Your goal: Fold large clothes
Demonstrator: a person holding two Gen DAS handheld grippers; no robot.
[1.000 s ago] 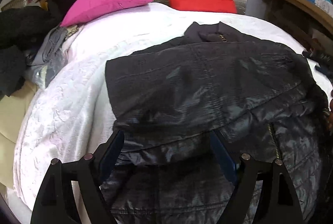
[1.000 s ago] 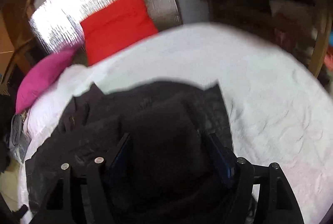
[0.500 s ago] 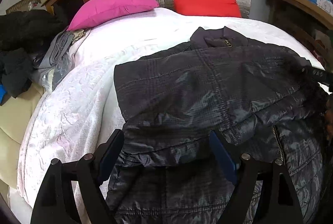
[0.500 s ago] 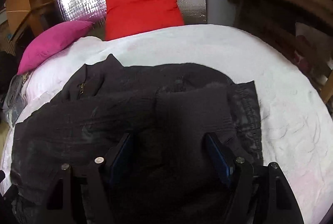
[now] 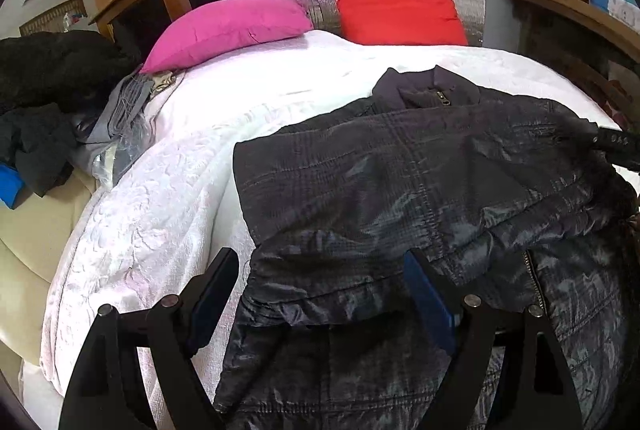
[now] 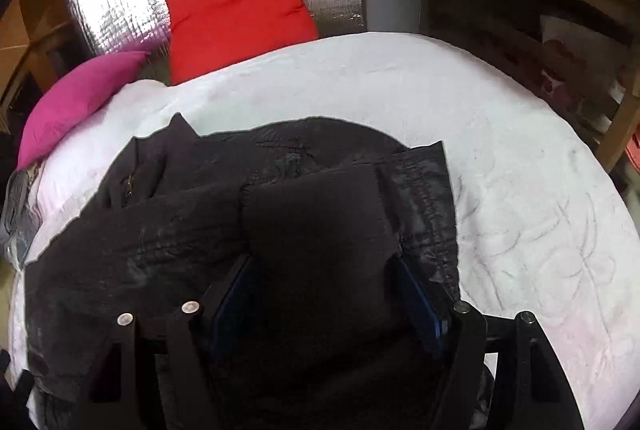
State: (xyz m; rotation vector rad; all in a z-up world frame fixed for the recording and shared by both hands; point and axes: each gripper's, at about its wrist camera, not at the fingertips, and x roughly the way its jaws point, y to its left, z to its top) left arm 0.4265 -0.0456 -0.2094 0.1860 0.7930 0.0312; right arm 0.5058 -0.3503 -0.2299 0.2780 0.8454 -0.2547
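- Jacket [image 5: 400, 182] lies on the white bed [image 5: 160, 214], collar toward the head edge where the pink pillow [image 5: 228, 26] and red pillow [image 5: 396, 2] sit; its long axis runs from that collar down to the foot edge, under both tongs
- Left tongs [image 5: 320, 294] stand wide, jaws straddling a puckered fold at the jacket's left side; no pad visibly presses the fabric, so I judge nothing is held there
- Right tongs [image 6: 324, 294] stand fairly wide too; a dark knit cuff or sleeve end [image 6: 316, 222] fills the gap between the jaws and seems to meet both pads, yet whether it is pinched or merely lies between them I cannot tell
- Sleeve end points up the bed from the right tongs, lying on the jacket's right part near the right edge of the bed; bare white bed lies beyond it
- Right hand is the nearer to that sleeve; left hand is the nearer to the left hem; the coming fold probably turns on bringing a side across the long axis toward the middle
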